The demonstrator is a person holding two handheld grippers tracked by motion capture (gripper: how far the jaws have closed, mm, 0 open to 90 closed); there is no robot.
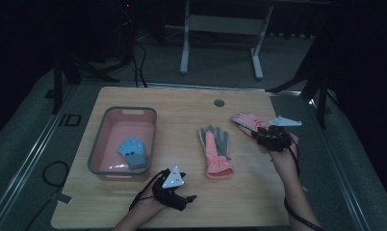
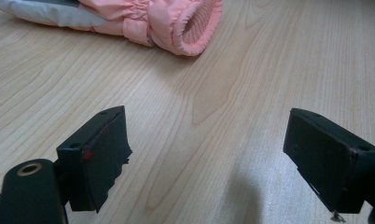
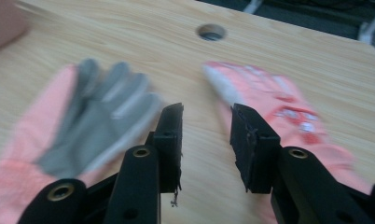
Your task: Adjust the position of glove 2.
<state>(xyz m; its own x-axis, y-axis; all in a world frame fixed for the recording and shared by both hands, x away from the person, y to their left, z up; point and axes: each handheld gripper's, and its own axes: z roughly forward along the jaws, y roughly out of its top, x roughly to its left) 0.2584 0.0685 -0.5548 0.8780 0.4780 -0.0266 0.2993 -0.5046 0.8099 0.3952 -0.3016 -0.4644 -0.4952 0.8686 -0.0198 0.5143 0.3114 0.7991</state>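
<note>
Hovering over the desk (image 1: 182, 110) with right fingers (image 3: 206, 140) parted and gripping nothing, the second pink glove (image 3: 279, 107) lying just beyond their right side and the grey-palmed pink glove (image 3: 83, 121) off to their left. Resting near the desk's front edge with left fingers (image 2: 209, 154) spread wide and empty, that glove's cuff (image 2: 195, 23) lying well ahead. Showing from the high view alone: a blue glove (image 1: 133, 152) sitting in the pink basin (image 1: 97, 144).

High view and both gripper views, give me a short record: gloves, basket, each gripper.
Basket: pink, holds a blue glove
Centre glove: pink and grey, flat on the table
Right glove: pink, on the table by the right gripper
Left gripper: jaws wide, nothing between them
Right gripper: jaws apart, nothing between them
</note>
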